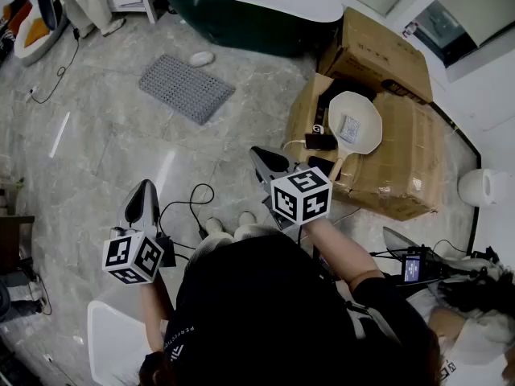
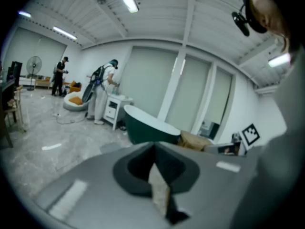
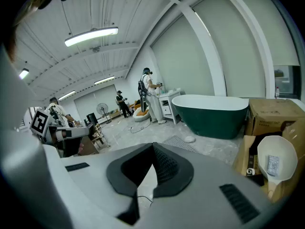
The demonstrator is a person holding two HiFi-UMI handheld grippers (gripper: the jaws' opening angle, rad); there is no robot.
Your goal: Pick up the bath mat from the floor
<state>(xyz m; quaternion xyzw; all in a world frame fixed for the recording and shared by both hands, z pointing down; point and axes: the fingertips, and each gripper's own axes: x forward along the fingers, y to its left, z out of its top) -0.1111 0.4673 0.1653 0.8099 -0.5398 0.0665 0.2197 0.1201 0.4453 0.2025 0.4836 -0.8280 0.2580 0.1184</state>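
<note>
The grey textured bath mat [image 1: 187, 88] lies flat on the marble floor in front of the bathtub, and it also shows as a grey patch [image 3: 178, 141] in the right gripper view. Both grippers are held up near the person's body, well short of the mat. My left gripper [image 1: 145, 186] points toward the floor with its jaws shut and nothing in them [image 2: 153, 149]. My right gripper [image 1: 257, 152] is higher and further forward, also shut and empty [image 3: 152, 147].
A dark green bathtub [image 1: 249, 13] stands behind the mat, with a small white object [image 1: 201, 58] beside it. Cardboard boxes [image 1: 386, 59] and a white bowl-shaped thing [image 1: 355, 122] fill the right. Black cables [image 1: 190, 203] run by the person's feet. People stand far off [image 3: 147, 87].
</note>
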